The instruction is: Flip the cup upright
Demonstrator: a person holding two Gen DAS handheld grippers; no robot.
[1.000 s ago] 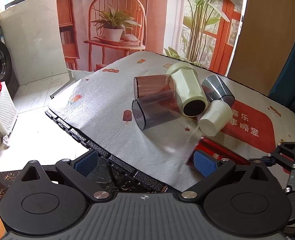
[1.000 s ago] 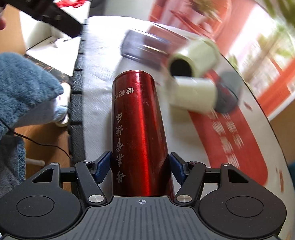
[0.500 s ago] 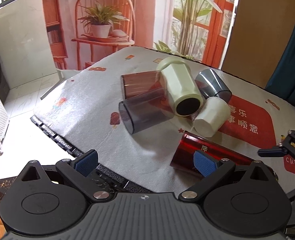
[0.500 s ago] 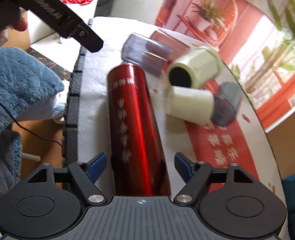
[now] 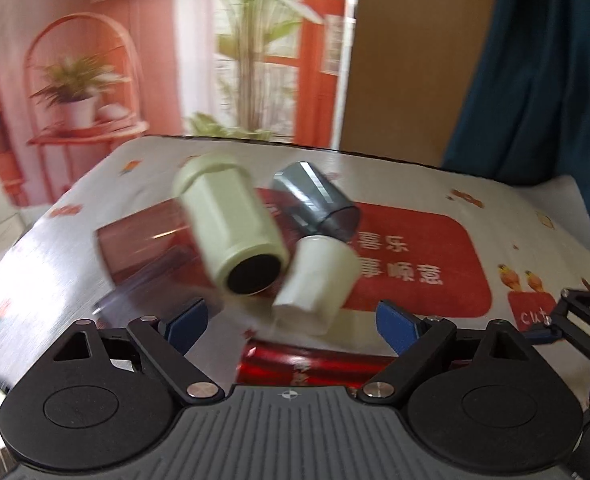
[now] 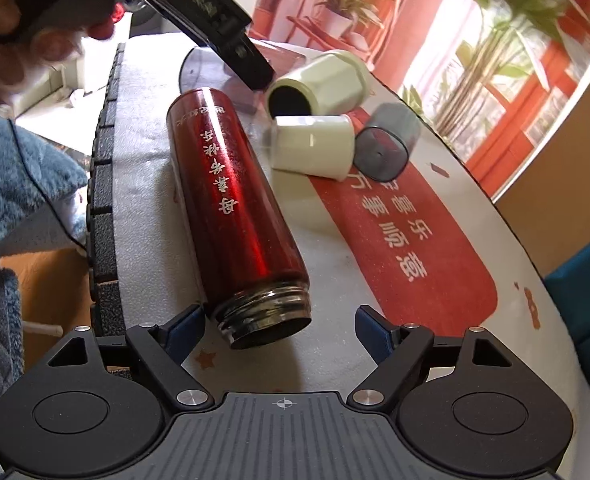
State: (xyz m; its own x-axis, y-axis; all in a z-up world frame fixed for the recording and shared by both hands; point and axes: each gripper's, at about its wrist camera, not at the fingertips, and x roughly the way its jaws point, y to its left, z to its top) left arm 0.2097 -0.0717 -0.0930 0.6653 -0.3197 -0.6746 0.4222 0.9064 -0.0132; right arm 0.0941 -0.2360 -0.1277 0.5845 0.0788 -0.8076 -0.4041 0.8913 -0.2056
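Released since a moment ago, the red flask (image 6: 235,216) lies between the gaping right claw (image 6: 279,330); left claw (image 5: 291,322) spread too, its view blurred, flask half hidden low in frame.

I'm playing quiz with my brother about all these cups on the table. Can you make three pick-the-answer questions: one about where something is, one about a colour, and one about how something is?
1. Where does the small white cup lie?
A. Between the red flask and the grey cup
B. Inside the red flask
C. On the floor

2. What colour is the long flask with writing on it?
A. Blue
B. Red
C. Yellow

3. How is the right gripper?
A. Shut on the flask
B. Shut on the white cup
C. Open, holding nothing

Answers:
1 A: it lies on its side with the flask on one side and the grey cup on the other.
2 B: its body is shiny red.
3 C: both blue pads stand apart, the flask's open mouth loose between them.
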